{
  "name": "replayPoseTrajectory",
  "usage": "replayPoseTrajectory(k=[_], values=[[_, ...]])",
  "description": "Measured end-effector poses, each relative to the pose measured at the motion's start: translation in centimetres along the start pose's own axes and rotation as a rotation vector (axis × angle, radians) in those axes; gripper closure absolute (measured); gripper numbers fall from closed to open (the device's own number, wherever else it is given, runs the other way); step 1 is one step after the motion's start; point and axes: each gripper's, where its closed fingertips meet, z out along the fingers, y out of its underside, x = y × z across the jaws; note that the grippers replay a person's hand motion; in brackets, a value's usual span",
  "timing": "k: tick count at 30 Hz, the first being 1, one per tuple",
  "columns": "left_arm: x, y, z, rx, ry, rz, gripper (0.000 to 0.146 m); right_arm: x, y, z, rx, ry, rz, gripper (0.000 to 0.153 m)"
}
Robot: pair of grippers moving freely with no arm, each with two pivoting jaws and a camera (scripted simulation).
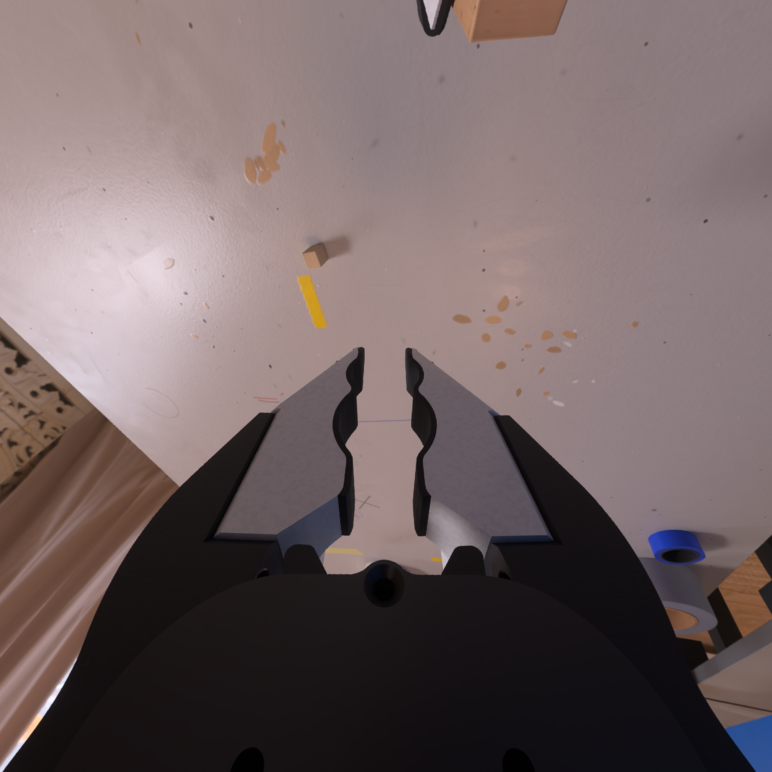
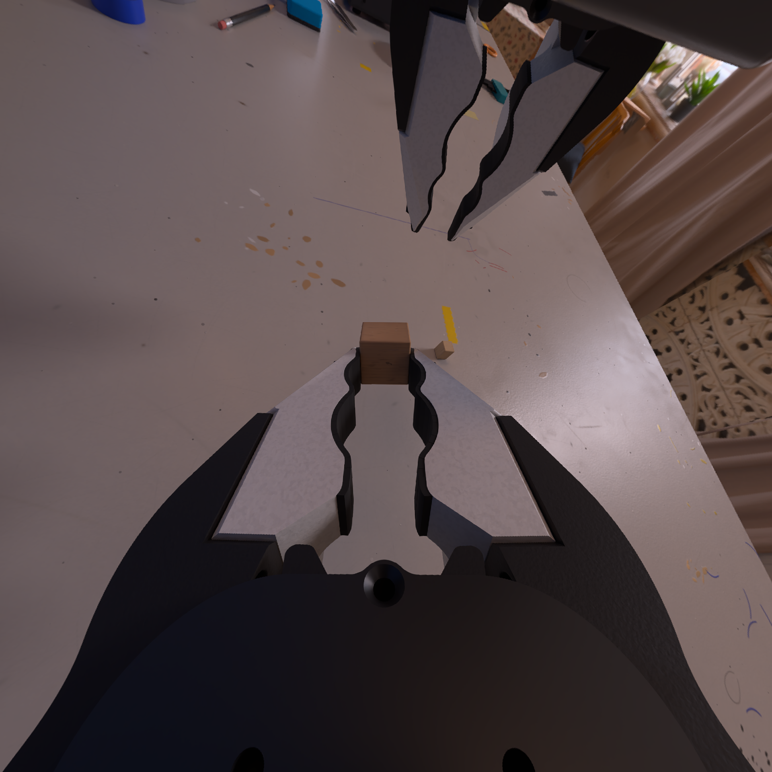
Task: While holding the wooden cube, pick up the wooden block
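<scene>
My right gripper (image 2: 384, 355) is shut on a wooden cube (image 2: 384, 349), pinched between its fingertips above the table. The cube also shows at the top of the left wrist view (image 1: 509, 19), with one right fingertip (image 1: 434, 16) beside it. A much smaller wooden block (image 2: 443, 349) lies on the white table, just right of the held cube. In the left wrist view the block (image 1: 314, 255) lies ahead of my left gripper (image 1: 384, 353) and a little to its left. The left gripper is open and empty, and hangs above the table in the right wrist view (image 2: 432, 234).
A yellow tape strip (image 1: 312, 301) lies on the table next to the small block. A blue tape roll (image 1: 676, 547) and a grey one (image 1: 676, 601) sit at the right. A pencil (image 2: 244, 16) lies at the far side. The table edge (image 2: 626, 292) runs along the right, with a curtain beyond it.
</scene>
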Motion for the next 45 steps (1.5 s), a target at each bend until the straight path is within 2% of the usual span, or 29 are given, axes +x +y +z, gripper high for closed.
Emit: replayPoseTrajectory(k=[9, 16, 22, 30, 34, 37, 40, 45], values=[[0.1, -0.1, -0.2, 0.022, 0.006, 0.016, 0.127, 0.0, -0.2, -0.2, 0.036, -0.015, 0.036, 0.131], [-0.6, -0.1, 0.1, -0.054, -0.080, 0.019, 0.127, 0.4, -0.2, 0.0, -0.012, 0.023, 0.031, 0.131], [-1.2, -0.9, -0.4, 0.149, 0.027, -0.001, 0.128, 1.3, -0.6, -0.1, 0.135, 0.019, 0.100, 0.131], [-2.3, -1.0, -1.2, 0.325, 0.039, -0.046, 0.129, 2.1, 0.2, -0.7, 0.327, 0.009, 0.182, 0.131], [-3.2, 0.7, 1.9, 0.315, 0.120, -0.148, 0.129, 1.8, 1.0, -2.6, 0.371, -0.009, 0.192, 0.131], [-4.3, -0.4, 4.4, 0.463, 0.205, -0.213, 0.129, 1.2, 1.4, -3.3, 0.384, -0.041, 0.183, 0.131], [-5.9, -2.1, 6.5, 0.640, 0.132, -0.235, 0.129, 1.1, 1.9, -3.1, 0.373, -0.044, 0.194, 0.131], [-7.4, -2.5, 9.4, 0.750, -0.080, -0.347, 0.130, 1.2, 2.9, -3.9, 0.371, -0.019, 0.213, 0.131]])
